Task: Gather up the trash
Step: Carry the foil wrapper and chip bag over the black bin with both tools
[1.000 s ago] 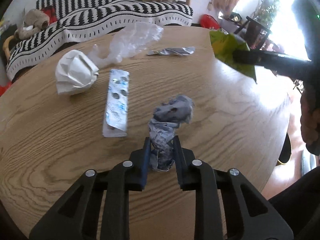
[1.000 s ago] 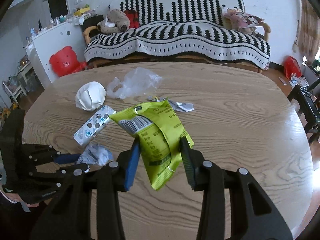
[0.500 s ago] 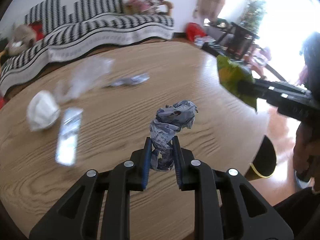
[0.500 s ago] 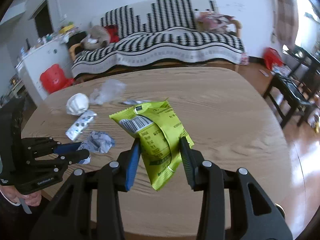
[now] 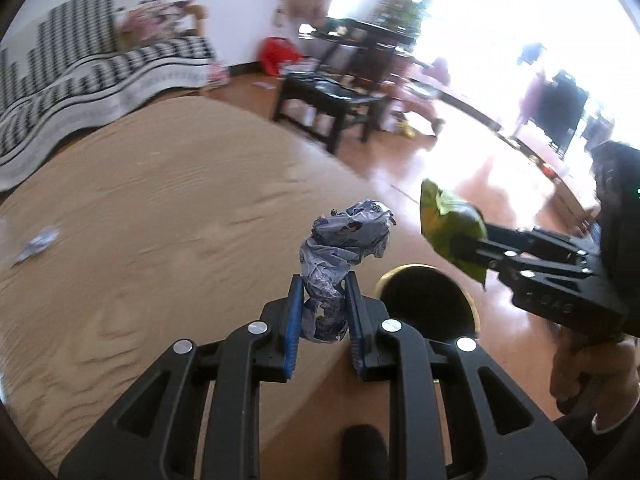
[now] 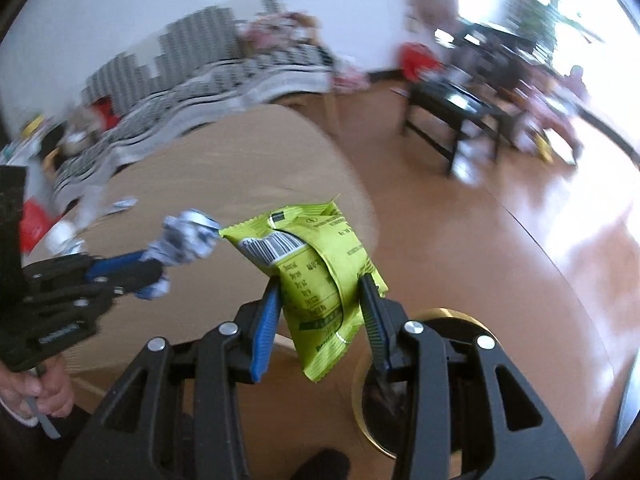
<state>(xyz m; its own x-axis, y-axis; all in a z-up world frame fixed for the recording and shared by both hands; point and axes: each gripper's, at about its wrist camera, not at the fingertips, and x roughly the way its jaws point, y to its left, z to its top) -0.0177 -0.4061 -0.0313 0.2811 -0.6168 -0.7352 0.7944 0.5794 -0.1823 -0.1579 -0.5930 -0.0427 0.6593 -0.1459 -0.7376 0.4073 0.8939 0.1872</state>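
In the left wrist view your left gripper (image 5: 323,292) fills the bottom centre of the frame, its blue pads (image 5: 295,320) clenched on a crumpled grey-blue wrapper (image 5: 340,256) that sticks up past the fingertips into the middle of the frame. Just right of those fingers, lower centre-right, sits the round dark mouth of a gold-rimmed bin (image 5: 426,304) on the floor. Above and right of it your right gripper (image 5: 460,246) reaches in from the right edge, holding a green snack packet (image 5: 448,220), with your hand (image 5: 592,376) wrapped around its handle at the lower right.

In the right wrist view that same right gripper (image 6: 326,300) rises from the bottom centre, its jaws grasping the green snack packet (image 6: 316,276) by its sides, barcode facing up and left. The bin (image 6: 416,364) shows at lower right, partly behind the right finger. At the left edge your left gripper (image 6: 160,268) holds the crumpled wrapper (image 6: 186,242), nearly touching the packet's upper-left corner.

Beyond both lies the wooden table (image 5: 160,220), blurred, with a small scrap of litter (image 5: 38,242) at the left edge of the left wrist view. Farther back, a black-and-white striped sofa (image 5: 92,80) fills the upper left, and a dark low table (image 5: 332,98) stands at upper centre on the shiny floor.
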